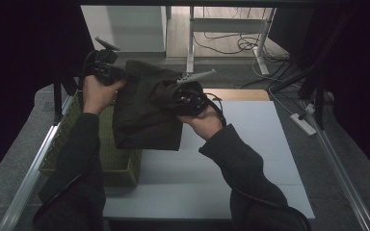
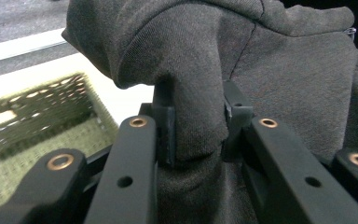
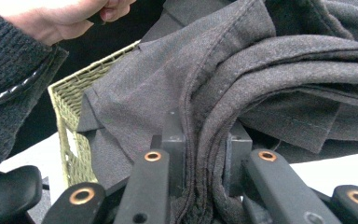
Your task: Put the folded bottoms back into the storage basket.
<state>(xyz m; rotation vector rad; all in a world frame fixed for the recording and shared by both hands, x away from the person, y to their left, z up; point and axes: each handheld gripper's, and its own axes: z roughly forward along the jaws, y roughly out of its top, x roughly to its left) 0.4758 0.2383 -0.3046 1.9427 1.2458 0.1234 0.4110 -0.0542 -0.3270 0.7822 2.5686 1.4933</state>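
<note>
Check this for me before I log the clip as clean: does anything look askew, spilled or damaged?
Nothing stands out. The dark grey fabric garment hangs bunched between the left claw and right claw, over the green woven basket on the white table.

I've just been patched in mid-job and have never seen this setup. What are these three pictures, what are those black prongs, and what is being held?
There is no robot arm here: a person at a table holds a hand-operated two-jaw tool in each hand. The high view looks down from above the person; the left gripper and right gripper are at the ends of the forearms. The other two pictures come from cameras riding on each gripper, so the black prongs are its own jaws. Both grippers are shut on a dark cloth garment, pinched in the left gripper view and the right gripper view, lifted above the white table. A green woven basket sits on the table's left side, partly beneath the garment.
</note>
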